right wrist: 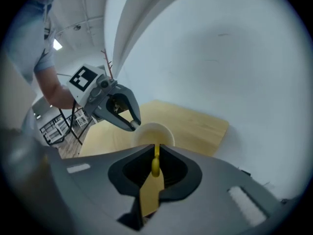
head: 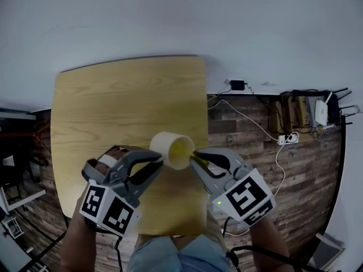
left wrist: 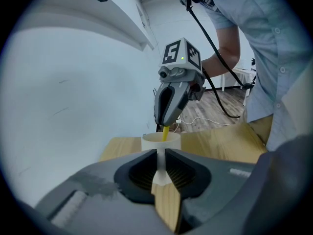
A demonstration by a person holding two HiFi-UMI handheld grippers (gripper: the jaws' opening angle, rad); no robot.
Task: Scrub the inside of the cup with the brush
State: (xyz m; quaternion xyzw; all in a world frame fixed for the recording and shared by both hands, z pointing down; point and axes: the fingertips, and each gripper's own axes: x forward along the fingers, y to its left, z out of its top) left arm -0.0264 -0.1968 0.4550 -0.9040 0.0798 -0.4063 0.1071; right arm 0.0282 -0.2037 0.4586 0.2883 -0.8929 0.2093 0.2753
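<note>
Cup (head: 170, 146): smooth, cream, cylindrical, matte; sits at centre of the head view over a pale wood-grain table (head: 113, 106) with rounded corners, mouth turned toward lower right of frame. Brush (head: 181, 149): slim yellow plastic handle, glossy; its far end goes inside the cup mouth. Left gripper (head: 156, 162): grey plastic, comes in from lower left, angled up to the cup's near side. In the left gripper view the ribbed black pads (left wrist: 182, 173) are pressed on a thin pale strip of the cup (left wrist: 160, 141); wall or handle, cannot tell. Right gripper (head: 195, 157): enters from lower right, pointing up-left at the cup mouth. In the right gripper view its jaws pinch the brush (right wrist: 155, 164) handle, shaft running forward into the cup (right wrist: 154, 131). Bristles hidden inside the cup. Whether the cup base touches the table cannot be made out. Forearms cut off at the bottom edge.
</note>
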